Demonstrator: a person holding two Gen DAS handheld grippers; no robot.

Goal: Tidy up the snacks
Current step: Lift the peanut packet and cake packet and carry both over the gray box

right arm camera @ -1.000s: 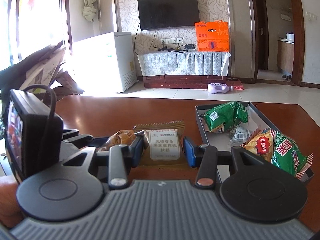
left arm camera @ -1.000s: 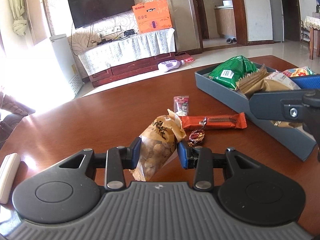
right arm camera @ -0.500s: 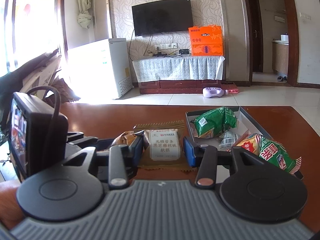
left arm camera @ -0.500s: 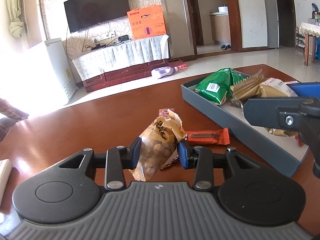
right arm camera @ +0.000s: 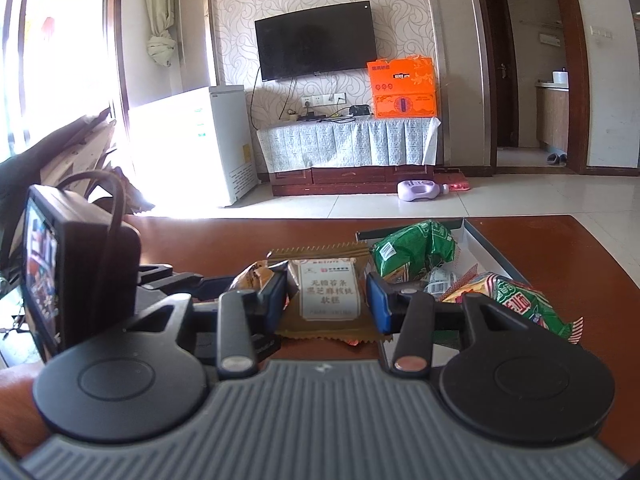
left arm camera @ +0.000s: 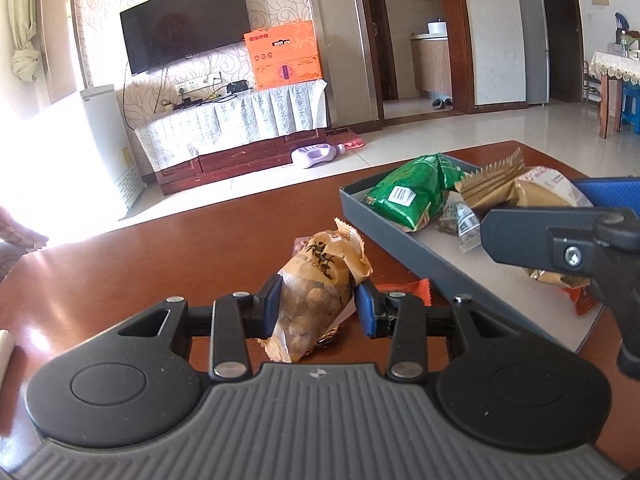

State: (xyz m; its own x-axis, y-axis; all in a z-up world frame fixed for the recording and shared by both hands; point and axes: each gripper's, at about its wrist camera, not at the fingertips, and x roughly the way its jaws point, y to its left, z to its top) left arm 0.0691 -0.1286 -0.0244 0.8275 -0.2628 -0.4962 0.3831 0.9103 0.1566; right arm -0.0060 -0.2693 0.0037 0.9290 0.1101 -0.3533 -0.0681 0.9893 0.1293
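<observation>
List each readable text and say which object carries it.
"无糖苔条黑芝麻核桃软糕": white label of the gold-brown packet in the right gripper.
"...OR PEA...": tan peanut bag in the left gripper.
Orange box, green packets: too small.

A wall [right arm camera: 320, 4] papered in a swirl pattern carries a black TV [right arm camera: 316, 42]; under it a low cabinet [right arm camera: 352, 178] draped in a pale cloth [right arm camera: 348, 142], an orange box [right arm camera: 402, 88] on its right end; a white fridge [right arm camera: 200, 144] at left, beside a window [right arm camera: 60, 52] pouring in glare, with a knotted curtain [right arm camera: 160, 12]; pale floor tiles [right arm camera: 500, 196], a purple bottle [right arm camera: 420, 191] lying on them; a dark-framed doorway [right arm camera: 520, 80] at right.
</observation>
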